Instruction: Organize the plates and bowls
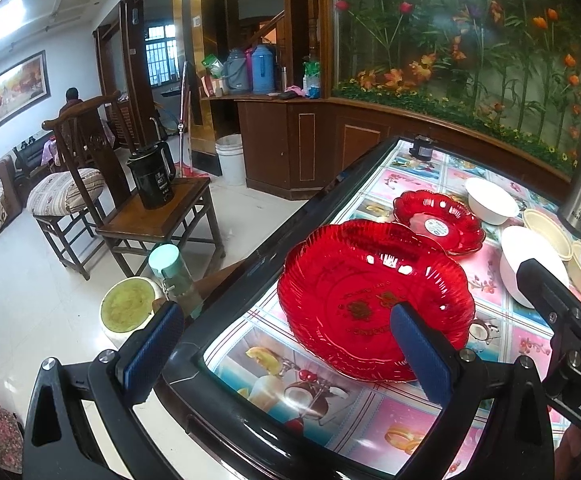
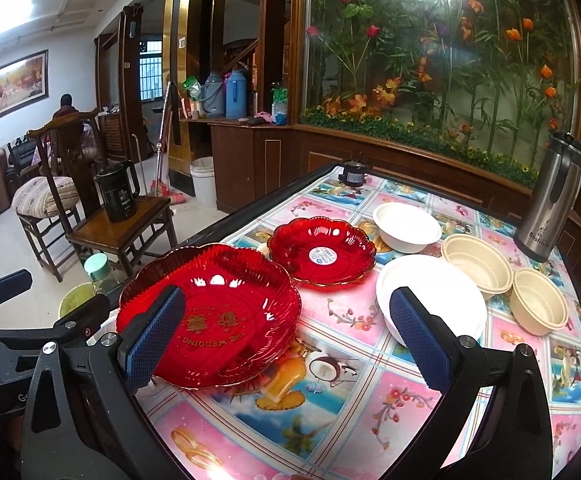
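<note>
A large red plate (image 1: 374,292) (image 2: 210,316) lies near the table's front left corner. A smaller red plate (image 1: 438,222) (image 2: 322,252) lies just behind it. A white bowl (image 1: 490,200) (image 2: 406,226) stands farther back, and a second white bowl (image 1: 530,276) (image 2: 430,300) tilts nearer. Two beige bowls (image 2: 476,262) (image 2: 538,300) stand to the right. My left gripper (image 1: 286,344) is open over the table's corner, its right finger over the large plate's near rim. My right gripper (image 2: 286,336) is open above the table, between the large plate and the nearer white bowl.
A steel thermos (image 2: 550,196) stands at the table's right rear. A small dark jar (image 2: 352,174) sits at the far edge. Left of the table stand a wooden chair with a black kettle (image 2: 118,192), a green-lidded bottle (image 1: 170,276) and a bucket (image 1: 126,304).
</note>
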The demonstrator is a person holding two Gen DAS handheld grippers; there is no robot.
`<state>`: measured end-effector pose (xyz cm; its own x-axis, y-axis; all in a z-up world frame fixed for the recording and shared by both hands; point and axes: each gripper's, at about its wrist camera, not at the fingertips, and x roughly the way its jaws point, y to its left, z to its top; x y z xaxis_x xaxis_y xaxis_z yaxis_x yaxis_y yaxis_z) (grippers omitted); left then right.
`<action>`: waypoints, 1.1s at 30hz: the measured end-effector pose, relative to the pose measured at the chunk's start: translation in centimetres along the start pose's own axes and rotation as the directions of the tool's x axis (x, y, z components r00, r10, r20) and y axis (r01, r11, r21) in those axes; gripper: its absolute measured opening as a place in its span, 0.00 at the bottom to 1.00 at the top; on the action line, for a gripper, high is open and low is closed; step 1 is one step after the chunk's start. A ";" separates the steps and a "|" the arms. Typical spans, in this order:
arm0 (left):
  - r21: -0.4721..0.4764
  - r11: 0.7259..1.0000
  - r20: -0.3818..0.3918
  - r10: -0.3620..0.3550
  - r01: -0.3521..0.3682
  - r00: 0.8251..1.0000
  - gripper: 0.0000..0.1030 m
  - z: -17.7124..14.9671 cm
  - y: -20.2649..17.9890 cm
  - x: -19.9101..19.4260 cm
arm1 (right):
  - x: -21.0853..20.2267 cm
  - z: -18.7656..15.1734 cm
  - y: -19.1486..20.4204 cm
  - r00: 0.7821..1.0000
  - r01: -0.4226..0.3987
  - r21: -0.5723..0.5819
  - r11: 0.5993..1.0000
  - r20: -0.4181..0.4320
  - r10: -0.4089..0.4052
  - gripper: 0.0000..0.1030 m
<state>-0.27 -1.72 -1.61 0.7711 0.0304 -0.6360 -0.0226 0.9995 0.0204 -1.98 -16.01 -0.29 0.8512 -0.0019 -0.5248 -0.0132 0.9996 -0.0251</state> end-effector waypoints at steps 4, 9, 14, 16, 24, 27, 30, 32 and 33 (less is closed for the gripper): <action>0.002 1.000 -0.006 -0.003 0.003 1.000 1.00 -0.1 -0.1 0.1 | -0.1 0.0 -0.1 1.000 0.003 0.001 1.000 0.004 -0.003 1.00; 0.011 1.000 -0.012 -0.010 0.010 1.000 1.00 -0.2 -0.5 0.2 | -0.5 0.1 0.0 1.000 0.024 -0.011 1.000 0.020 -0.024 1.00; 0.023 1.000 -0.018 -0.014 0.015 1.000 1.00 -0.4 -0.8 0.2 | -0.8 0.1 0.3 0.999 0.040 -0.026 0.999 0.034 -0.039 1.00; 0.023 1.000 -0.017 -0.013 0.013 1.000 1.00 -0.4 -0.8 0.3 | -0.8 0.1 0.3 0.998 0.044 -0.027 0.999 0.034 -0.043 1.00; 0.015 1.000 -0.016 0.012 -0.012 1.000 0.99 -0.5 -0.4 0.6 | -0.8 -0.1 -0.8 0.998 0.054 0.012 0.998 0.025 -0.054 1.00; 0.018 1.000 -0.011 0.016 -0.016 1.000 0.99 -0.5 -0.3 0.7 | -0.7 -0.2 -1.2 0.998 0.065 0.018 0.998 0.023 -0.065 1.00; 0.022 1.000 -0.003 0.010 -0.010 1.000 0.99 -0.4 -0.3 0.6 | -0.7 -0.3 -1.4 0.998 0.064 0.028 0.998 0.022 -0.065 1.00; 0.024 1.000 0.008 0.012 -0.012 1.000 0.99 -0.4 -0.3 0.5 | -0.8 -0.4 -1.6 0.998 0.062 0.036 0.997 0.028 -0.063 1.00; 0.025 1.000 0.012 0.011 -0.012 1.000 0.99 -0.4 -0.3 0.4 | -0.8 -0.3 -1.6 0.998 0.061 0.038 0.997 0.029 -0.062 1.00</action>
<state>-0.19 -2.02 -2.13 0.7785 0.0417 -0.6263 -0.0157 0.9988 0.0470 -2.81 -17.62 -0.11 0.8651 -0.0633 -0.4977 0.0587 0.9980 -0.0248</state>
